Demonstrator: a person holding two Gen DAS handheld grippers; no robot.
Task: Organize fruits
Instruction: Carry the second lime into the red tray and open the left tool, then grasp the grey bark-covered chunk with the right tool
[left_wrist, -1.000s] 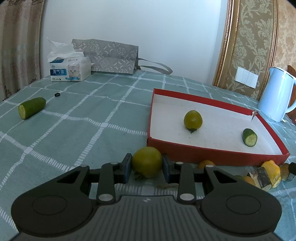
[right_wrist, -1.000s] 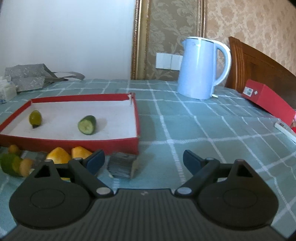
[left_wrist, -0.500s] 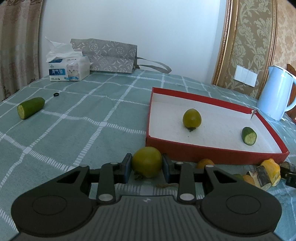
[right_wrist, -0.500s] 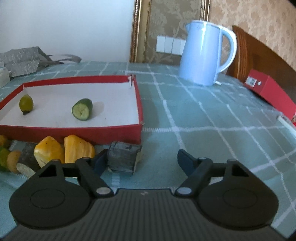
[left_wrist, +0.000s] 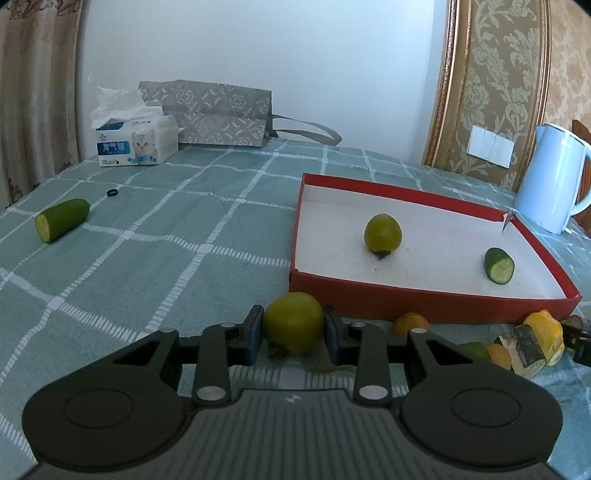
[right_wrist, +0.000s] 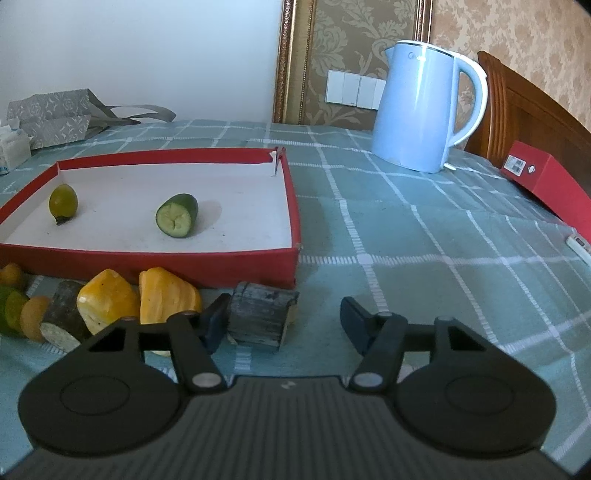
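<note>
Left wrist view: left gripper (left_wrist: 293, 334) is clamping a smooth round green fruit (left_wrist: 293, 326) between both pads, just in front of the red tray's (left_wrist: 424, 304) near wall.
Step in hand: judging by the grip, the carrying of this fruit to the tray is beginning.
Next move: lifting clear of the low cardboard wall, then setting it down on the white floor beside the other green fruit (left_wrist: 382, 233) and the cucumber stub (left_wrist: 499, 265).
Right gripper (right_wrist: 282, 325): jaws are standing wide apart, holding nothing; a rough grey chunk (right_wrist: 260, 318) is lying by its left finger.
Nearby: waxy yellow pieces (right_wrist: 136, 299) are lying against the tray's front.
Surface: checked green cloth (left_wrist: 147, 258), soft-looking.
</note>
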